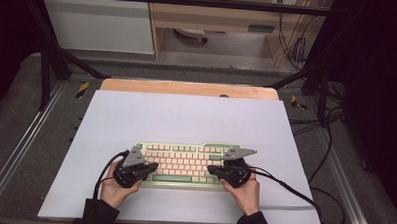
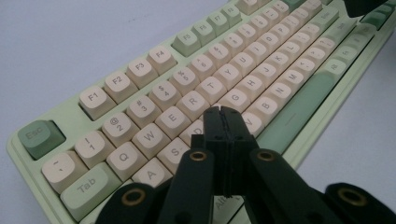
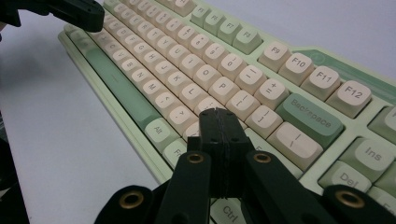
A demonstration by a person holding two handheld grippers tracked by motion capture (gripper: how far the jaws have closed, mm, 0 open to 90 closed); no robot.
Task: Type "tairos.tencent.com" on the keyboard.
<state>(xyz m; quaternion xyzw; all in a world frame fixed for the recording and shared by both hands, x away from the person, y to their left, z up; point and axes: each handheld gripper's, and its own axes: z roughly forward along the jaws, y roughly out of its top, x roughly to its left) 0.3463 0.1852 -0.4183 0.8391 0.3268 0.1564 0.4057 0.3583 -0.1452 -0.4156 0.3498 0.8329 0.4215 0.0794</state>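
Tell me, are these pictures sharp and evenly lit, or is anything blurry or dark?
High view: dark corners around a brightly lit white table, keyboard letters too small to read. Left gripper view: near keys crisp, far end of the keyboard soft. Right gripper view: left claw at the top edge blurred.

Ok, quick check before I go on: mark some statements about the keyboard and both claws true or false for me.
1. Both claws are shut with nothing between the jaws. True: the left claw and the right claw each show their jaws pressed together.
2. The keyboard lies on bare wood. False: it lies on a pale sheet that covers the table.
3. The left claw is over the F-key row. False: it is lower, over the letter rows near the left end.
4. The Backspace key is green. True.
5. The right claw is at the keyboard's right part. True.
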